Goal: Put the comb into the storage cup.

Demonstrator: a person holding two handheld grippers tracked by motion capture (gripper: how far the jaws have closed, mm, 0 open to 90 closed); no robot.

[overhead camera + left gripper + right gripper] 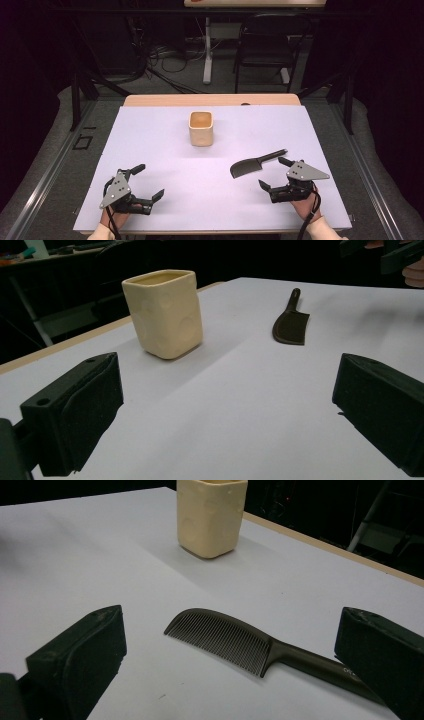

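Note:
A cream square cup stands upright at the middle of the white table top. A dark comb lies flat to its front right, handle pointing back and right. My right gripper rests just in front of the comb, jaws wide open and empty. In the right gripper view the comb lies between the jaws' line, its handle running under the right jaw, with the cup beyond. My left gripper sits open at the front left. Its view shows the cup and the comb farther off.
The table's wooden back edge shows beyond the white sheet. Behind the table stand a dark folding chair and a white post among floor cables. Metal rails run along both sides.

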